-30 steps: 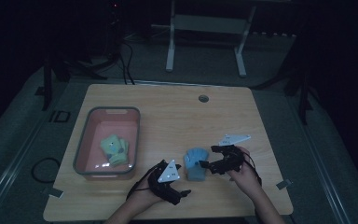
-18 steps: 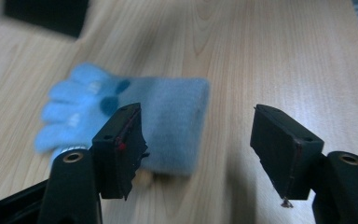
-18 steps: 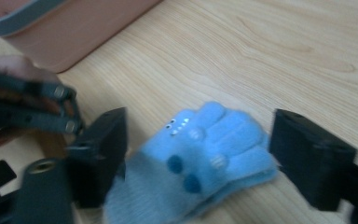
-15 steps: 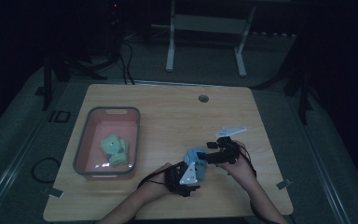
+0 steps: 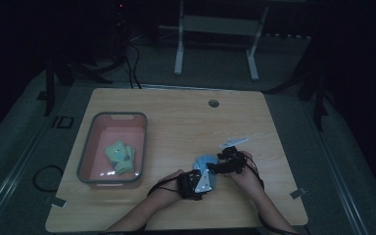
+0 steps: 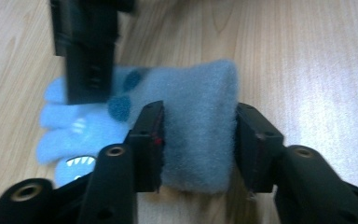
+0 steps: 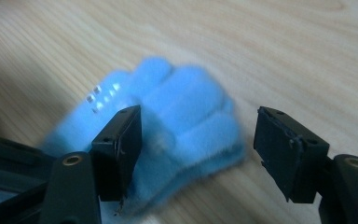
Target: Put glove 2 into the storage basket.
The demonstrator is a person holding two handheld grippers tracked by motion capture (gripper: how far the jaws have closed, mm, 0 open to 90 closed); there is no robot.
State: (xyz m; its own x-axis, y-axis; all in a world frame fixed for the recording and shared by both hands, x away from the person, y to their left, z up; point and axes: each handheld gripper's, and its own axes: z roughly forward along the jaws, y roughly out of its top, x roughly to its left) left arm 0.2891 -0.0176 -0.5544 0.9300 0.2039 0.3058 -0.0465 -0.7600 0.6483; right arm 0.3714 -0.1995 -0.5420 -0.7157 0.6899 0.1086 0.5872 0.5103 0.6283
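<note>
Two grippers meet over my blue glove (image 6: pixel 200 126) on the wooden table (image 5: pixel 176 122): my left gripper (image 6: pixel 198 140) pinches its cuff, while my right gripper (image 7: pixel 198 149) stands spread around its finger end.

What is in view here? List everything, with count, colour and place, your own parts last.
Table: one, light wood, centre.
Tub: one, pink with a grey rim, table's left side.
Green cloth items: a small pile, count unclear, inside the tub.
Blue fleece glove: one, light blue, table's near middle, between the grippers.
White frame: one, on the floor beyond the table.
Left gripper: one, black, jaws on either side of the glove's cuff.
Right gripper: one, black, jaws open over the glove's fingers.
</note>
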